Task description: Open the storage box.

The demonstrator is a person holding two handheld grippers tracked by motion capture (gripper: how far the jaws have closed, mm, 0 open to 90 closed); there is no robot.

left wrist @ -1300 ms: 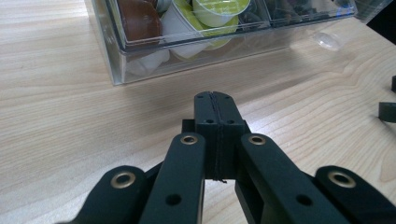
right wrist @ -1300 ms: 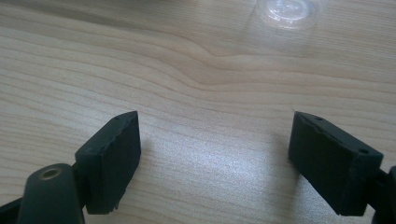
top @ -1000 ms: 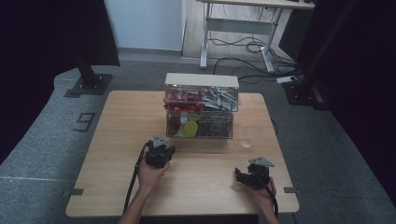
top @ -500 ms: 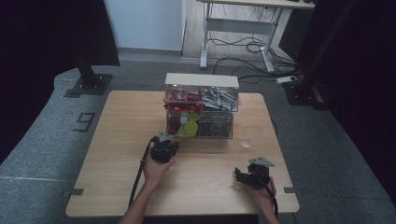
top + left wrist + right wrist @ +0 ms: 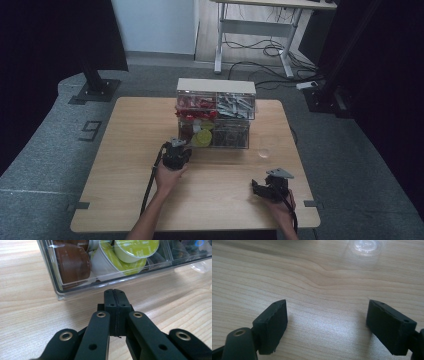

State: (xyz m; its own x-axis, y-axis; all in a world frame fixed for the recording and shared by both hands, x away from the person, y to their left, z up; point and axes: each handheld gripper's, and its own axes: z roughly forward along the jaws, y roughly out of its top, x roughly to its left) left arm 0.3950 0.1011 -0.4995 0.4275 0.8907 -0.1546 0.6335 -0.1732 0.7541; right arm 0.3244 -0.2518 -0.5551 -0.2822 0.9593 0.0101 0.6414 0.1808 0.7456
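Capsule organizer (image 5: 216,114), a clear drawer box, stands at the upper centre of the worktop (image 5: 125,165). Left gripper (image 5: 115,296), fully closed and empty, points at its lower drawer and may push the box. Right gripper (image 5: 327,323) is wide open, holding nothing, and could knock the clear cup (image 5: 365,245).

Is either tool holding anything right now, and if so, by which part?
Nothing is held. The left tool has its jaws shut on nothing, near the clear plastic organiser box; the right tool is open over the wooden table.
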